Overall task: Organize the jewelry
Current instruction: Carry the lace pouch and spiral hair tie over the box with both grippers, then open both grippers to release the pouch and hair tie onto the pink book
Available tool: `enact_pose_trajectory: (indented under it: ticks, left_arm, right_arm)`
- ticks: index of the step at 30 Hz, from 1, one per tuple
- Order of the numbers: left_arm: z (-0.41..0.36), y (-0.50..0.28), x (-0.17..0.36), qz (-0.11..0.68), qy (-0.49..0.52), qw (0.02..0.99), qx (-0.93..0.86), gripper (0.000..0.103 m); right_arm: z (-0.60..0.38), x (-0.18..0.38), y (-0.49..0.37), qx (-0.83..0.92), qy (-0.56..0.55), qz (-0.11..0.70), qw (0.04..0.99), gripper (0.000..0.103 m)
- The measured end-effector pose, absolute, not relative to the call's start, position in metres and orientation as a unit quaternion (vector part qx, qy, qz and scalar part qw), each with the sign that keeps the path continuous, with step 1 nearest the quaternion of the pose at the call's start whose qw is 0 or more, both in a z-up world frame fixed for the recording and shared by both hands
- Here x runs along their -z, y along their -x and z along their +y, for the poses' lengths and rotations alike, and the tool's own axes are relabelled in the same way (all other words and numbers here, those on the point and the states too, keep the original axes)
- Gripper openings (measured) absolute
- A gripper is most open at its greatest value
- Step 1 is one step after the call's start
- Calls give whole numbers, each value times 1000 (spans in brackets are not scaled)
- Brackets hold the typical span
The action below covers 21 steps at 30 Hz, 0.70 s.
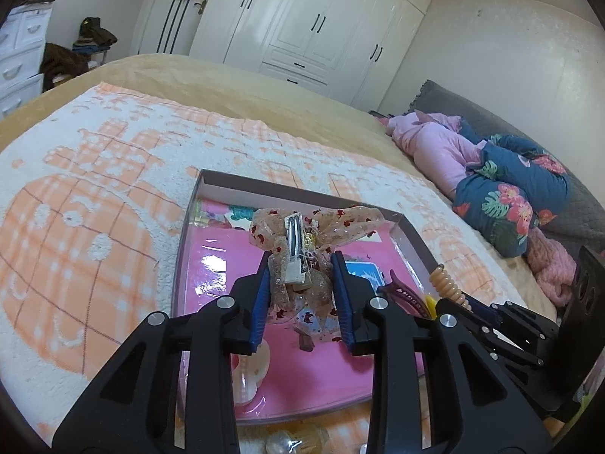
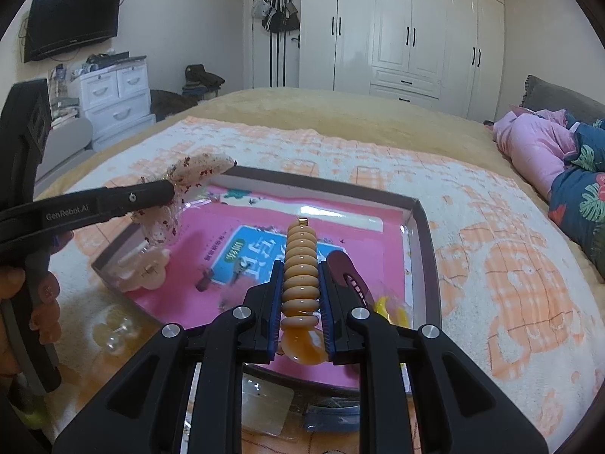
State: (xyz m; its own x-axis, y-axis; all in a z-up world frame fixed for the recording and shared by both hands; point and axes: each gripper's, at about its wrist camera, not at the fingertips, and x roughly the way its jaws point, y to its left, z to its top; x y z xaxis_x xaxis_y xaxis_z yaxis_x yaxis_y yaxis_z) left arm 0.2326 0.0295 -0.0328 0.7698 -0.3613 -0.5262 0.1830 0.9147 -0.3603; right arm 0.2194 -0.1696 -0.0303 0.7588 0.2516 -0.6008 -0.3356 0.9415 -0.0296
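My left gripper (image 1: 300, 259) is shut on a sheer beige bow hair clip (image 1: 340, 227) with red specks, its metal clasp facing up, held above a shallow box (image 1: 287, 189) with a pink glossy floor. The right wrist view shows this bow (image 2: 204, 168) over the box's far left corner. My right gripper (image 2: 300, 265) is shut on a tan spiral hair tie (image 2: 300, 249) that stands up between the pads, low over the box's (image 2: 427, 234) near side. In the box lie a maroon hair clip (image 2: 346, 268), a yellow piece (image 2: 389, 308) and a pale flower claw clip (image 2: 147, 268).
The box rests on a white and orange towel (image 1: 75, 227) spread over a tan bed. Clear round pieces (image 2: 113, 335) and a clear packet (image 2: 264, 405) lie on the towel before the box. Pink and flowered bedding (image 2: 537, 143) is piled at the right. A hand (image 2: 45, 302) holds the left gripper.
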Motion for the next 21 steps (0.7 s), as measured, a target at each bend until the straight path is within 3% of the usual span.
enact_pose_trajectory:
  ticks: [21]
  left_arm:
    - [17, -241, 54, 339, 119, 921, 152, 36]
  right_arm:
    - [-160, 60, -248, -145, 58, 351, 923, 18]
